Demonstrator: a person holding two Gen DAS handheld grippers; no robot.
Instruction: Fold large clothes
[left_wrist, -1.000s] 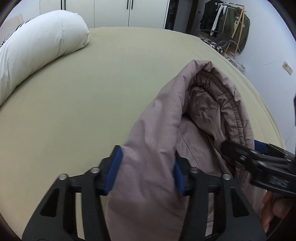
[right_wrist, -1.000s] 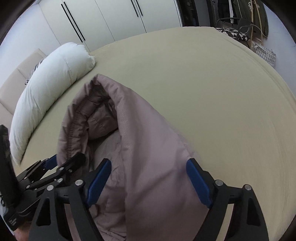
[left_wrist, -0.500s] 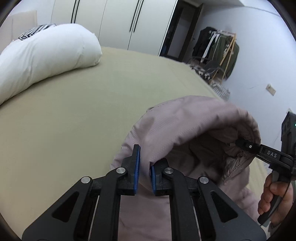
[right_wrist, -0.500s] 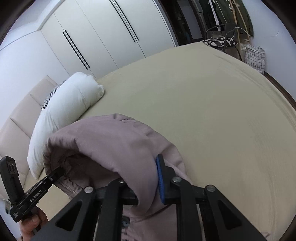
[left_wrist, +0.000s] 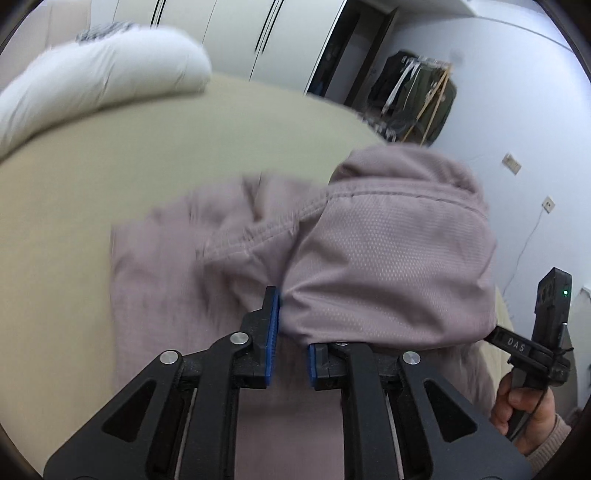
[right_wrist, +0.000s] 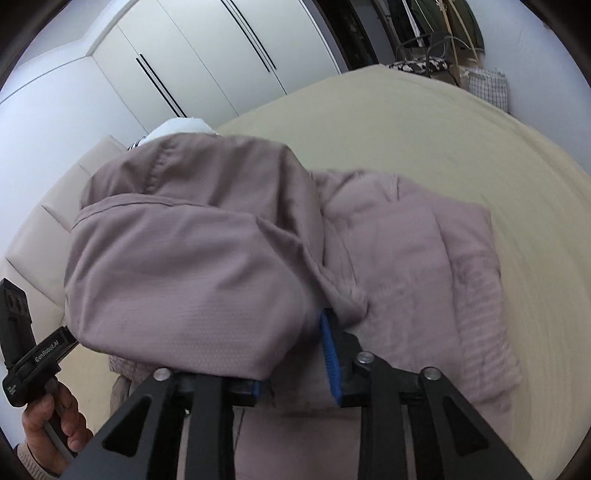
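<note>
A mauve padded jacket lies partly on the beige bed and is partly lifted. My left gripper is shut on a fold of its hem, which bulges up to the right over the right finger. The right gripper also shows in this view, held in a hand. In the right wrist view the jacket drapes over my right gripper, which is shut on the fabric; its left finger is hidden. The rest of the jacket lies flat ahead. The left gripper shows at lower left.
A white pillow lies at the bed's far left. White wardrobe doors stand behind the bed. A clothes rack and a chair stand past the bed's far edge.
Both grippers went from open around the jacket to shut on it. They have lifted the gripped edge and carried it forward over the rest of the jacket.
</note>
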